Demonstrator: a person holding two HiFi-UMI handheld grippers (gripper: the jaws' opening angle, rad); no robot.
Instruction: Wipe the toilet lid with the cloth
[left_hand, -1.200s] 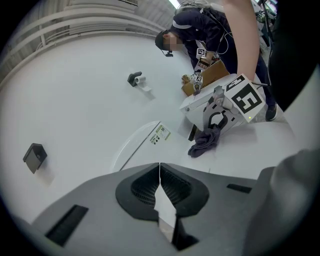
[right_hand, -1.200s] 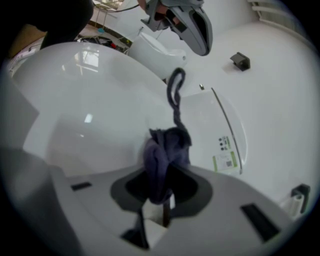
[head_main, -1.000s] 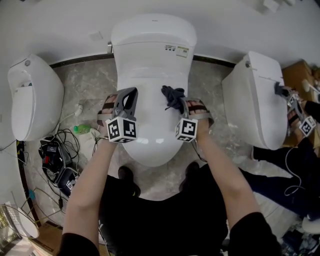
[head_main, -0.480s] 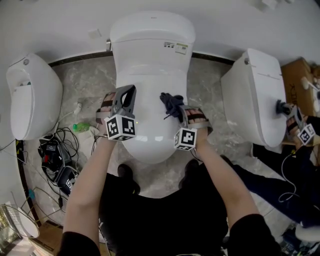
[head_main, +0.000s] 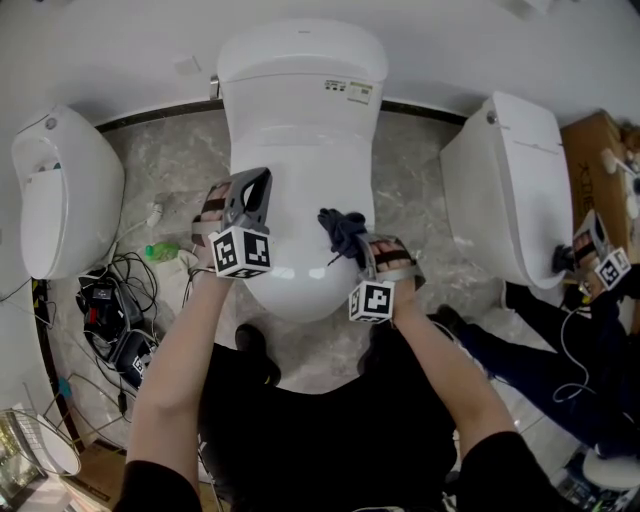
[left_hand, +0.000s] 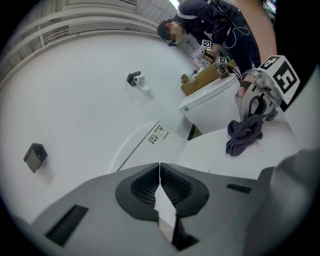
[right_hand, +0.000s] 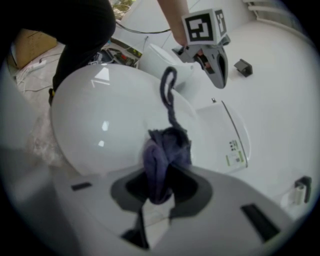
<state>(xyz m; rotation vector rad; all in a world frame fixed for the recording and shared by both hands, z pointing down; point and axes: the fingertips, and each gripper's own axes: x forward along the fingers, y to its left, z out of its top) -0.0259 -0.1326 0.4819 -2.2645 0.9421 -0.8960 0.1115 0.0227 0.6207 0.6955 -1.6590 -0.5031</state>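
Note:
The white toilet lid (head_main: 298, 180) is closed and fills the middle of the head view. My right gripper (head_main: 352, 236) is shut on a dark blue-grey cloth (head_main: 342, 229), which rests bunched on the lid's right side. From the right gripper view the cloth (right_hand: 164, 155) bulges out between the jaws, one strand trailing across the glossy lid (right_hand: 100, 120). My left gripper (head_main: 256, 196) hovers over the lid's left side, shut with nothing in it. In the left gripper view its jaws meet in a thin seam, and the cloth (left_hand: 244, 134) lies to the right.
A second white toilet (head_main: 512, 190) stands at the right and another white fixture (head_main: 62, 190) at the left. Cables and a power adapter (head_main: 115, 310) lie on the marble floor at the left. Another person (head_main: 590, 330) with a gripper works at the right toilet.
My right gripper has pulled the cloth back toward the lid's front edge, down and slightly left in the head view. The left gripper has barely shifted.

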